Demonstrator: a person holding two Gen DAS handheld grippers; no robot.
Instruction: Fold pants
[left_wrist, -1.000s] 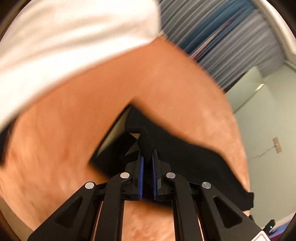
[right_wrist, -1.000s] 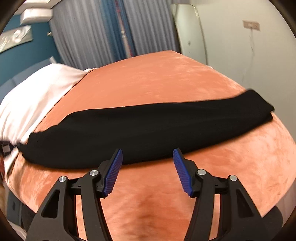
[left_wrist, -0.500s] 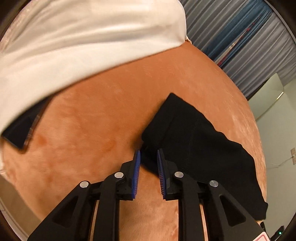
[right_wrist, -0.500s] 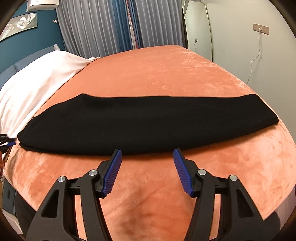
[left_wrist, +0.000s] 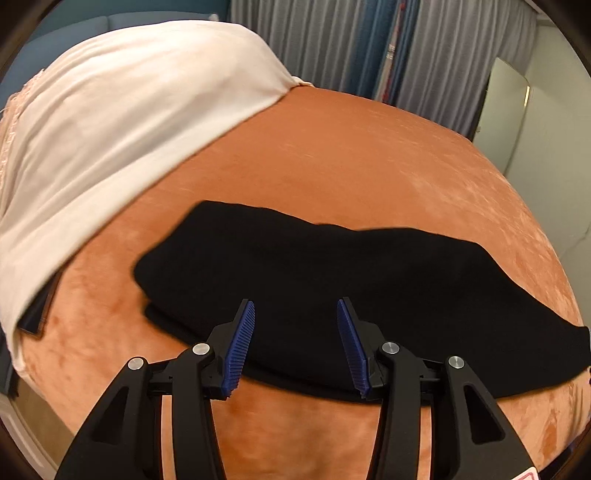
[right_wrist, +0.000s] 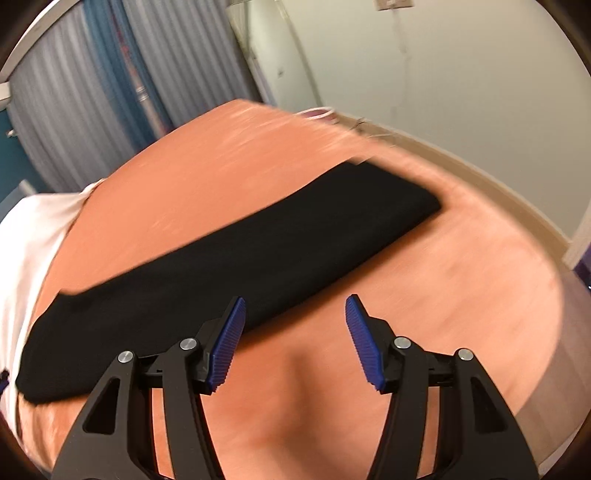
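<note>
The black pants lie folded lengthwise in a long flat strip across the orange bed cover. My left gripper is open and empty, held above the near edge of the strip towards its left end. In the right wrist view the pants run diagonally from lower left to upper right. My right gripper is open and empty, above the bare orange cover just in front of the strip's near edge; its left finger overlaps the edge.
A white pillow or sheet covers the bed's left end. Grey and blue curtains hang behind the bed. A pale wall stands to the right, and the bed's right edge drops off.
My left gripper has let go of the pants end, opened wide and drawn back. My right gripper stayed open and swung to the right, towards the strip's right end.
</note>
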